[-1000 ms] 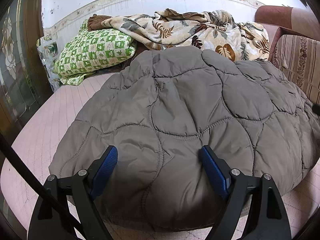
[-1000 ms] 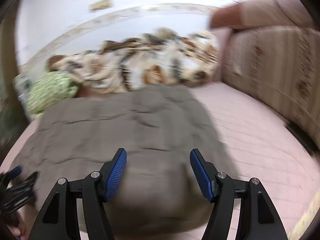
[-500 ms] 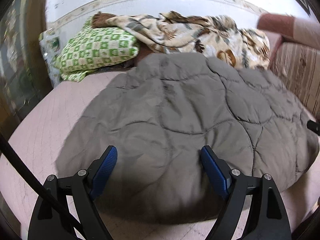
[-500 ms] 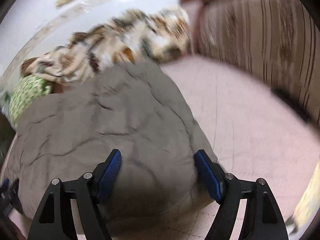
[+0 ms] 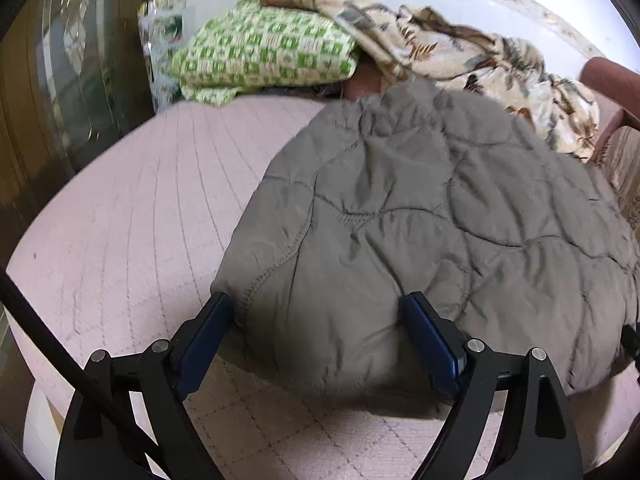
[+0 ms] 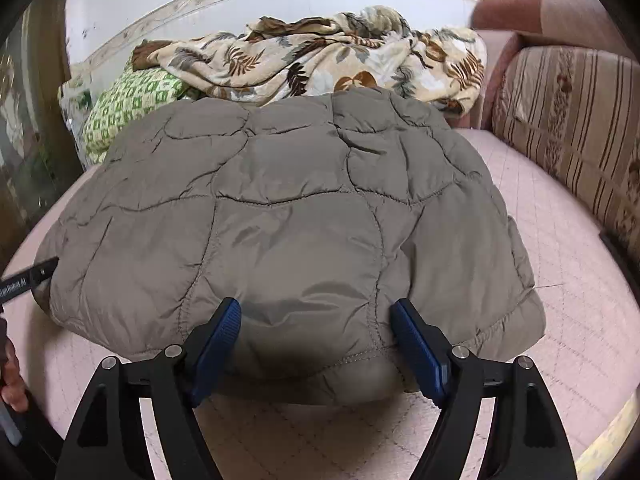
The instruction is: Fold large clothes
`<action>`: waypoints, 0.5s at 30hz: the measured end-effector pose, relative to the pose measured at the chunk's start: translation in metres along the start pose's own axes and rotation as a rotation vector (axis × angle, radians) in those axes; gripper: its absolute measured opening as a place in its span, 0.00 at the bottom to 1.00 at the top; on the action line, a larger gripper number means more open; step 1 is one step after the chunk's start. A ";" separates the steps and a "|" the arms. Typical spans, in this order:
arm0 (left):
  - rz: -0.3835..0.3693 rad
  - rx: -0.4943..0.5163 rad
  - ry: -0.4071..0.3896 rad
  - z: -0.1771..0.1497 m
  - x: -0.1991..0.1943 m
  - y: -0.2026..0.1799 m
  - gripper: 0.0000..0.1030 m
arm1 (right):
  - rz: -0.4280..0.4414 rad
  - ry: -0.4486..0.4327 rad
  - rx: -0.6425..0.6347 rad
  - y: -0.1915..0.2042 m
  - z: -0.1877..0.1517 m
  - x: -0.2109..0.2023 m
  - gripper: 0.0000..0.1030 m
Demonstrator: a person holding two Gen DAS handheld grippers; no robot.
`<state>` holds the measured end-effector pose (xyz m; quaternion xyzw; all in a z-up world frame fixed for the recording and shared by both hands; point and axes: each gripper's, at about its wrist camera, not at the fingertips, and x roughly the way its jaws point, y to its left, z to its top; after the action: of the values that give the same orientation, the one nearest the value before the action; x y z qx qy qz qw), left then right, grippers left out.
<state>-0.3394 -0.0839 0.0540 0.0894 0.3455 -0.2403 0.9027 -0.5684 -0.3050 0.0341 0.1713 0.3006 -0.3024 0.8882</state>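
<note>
Between both open tongs (image 5: 316, 320) (image 6: 316, 322), jacket (image 6: 296, 208).

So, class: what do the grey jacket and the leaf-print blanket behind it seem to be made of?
Grey jacket: likely padded nylon or polyester; slight sheen, puffy stitched panels. Leaf-print blanket: probably soft fleece; matte, fuzzy-looking, rumpled in thick folds.
</note>
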 end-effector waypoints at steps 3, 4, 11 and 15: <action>-0.056 -0.002 -0.080 -0.004 -0.031 0.004 0.85 | -0.013 -0.066 0.008 -0.001 0.002 -0.021 0.79; -0.068 0.008 -0.109 -0.008 -0.044 0.004 0.85 | -0.005 -0.102 0.021 -0.002 0.001 -0.032 0.79; -0.180 0.085 -0.262 -0.063 -0.142 -0.006 0.88 | -0.014 -0.259 0.029 0.013 -0.031 -0.104 0.85; -0.208 0.178 -0.382 -0.086 -0.188 -0.017 0.88 | 0.036 -0.291 0.007 0.033 -0.053 -0.136 0.87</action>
<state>-0.5198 -0.0005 0.1155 0.0855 0.1530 -0.3742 0.9107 -0.6565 -0.1948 0.0842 0.1341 0.1644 -0.3088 0.9271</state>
